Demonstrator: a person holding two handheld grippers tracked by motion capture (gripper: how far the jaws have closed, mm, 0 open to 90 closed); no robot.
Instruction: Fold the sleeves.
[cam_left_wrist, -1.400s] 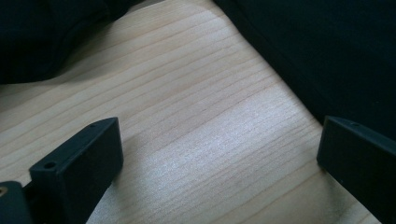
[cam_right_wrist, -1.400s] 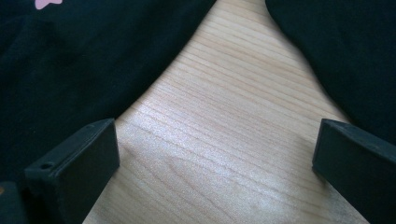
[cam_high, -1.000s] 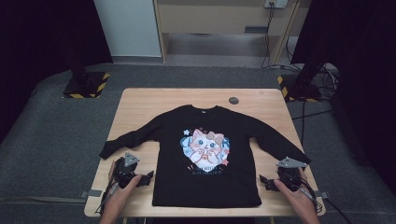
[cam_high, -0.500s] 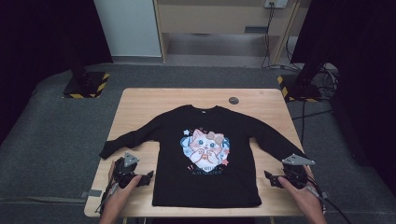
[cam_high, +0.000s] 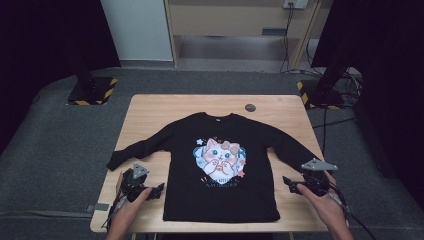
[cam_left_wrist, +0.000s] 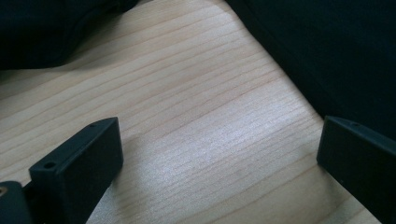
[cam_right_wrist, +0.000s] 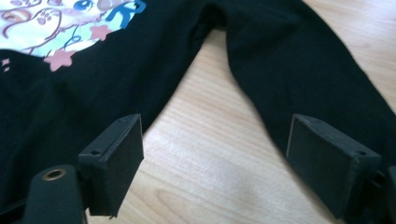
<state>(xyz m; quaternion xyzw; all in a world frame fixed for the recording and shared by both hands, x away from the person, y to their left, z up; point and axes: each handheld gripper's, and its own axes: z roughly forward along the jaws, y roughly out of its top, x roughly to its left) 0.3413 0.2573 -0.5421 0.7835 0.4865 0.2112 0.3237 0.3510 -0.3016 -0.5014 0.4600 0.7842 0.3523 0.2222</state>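
Black sweatshirt (cam_high: 220, 165) flat on wooden table (cam_high: 150, 117), cat print up.
Left gripper (cam_high: 159, 190) near its left hem, right gripper (cam_high: 289, 183) by right sleeve, jaws just closing, empty.

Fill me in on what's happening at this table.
A person stands at a wooden table with a two-jaw gripper in each hand. A black long-sleeved shirt with a cartoon cat print lies flat, front up, sleeves spread. The left gripper rests by the shirt's lower left side, jaws open over bare wood. The right gripper hovers near the right sleeve; its jaws have just been closing a little, with nothing pinched between them yet.
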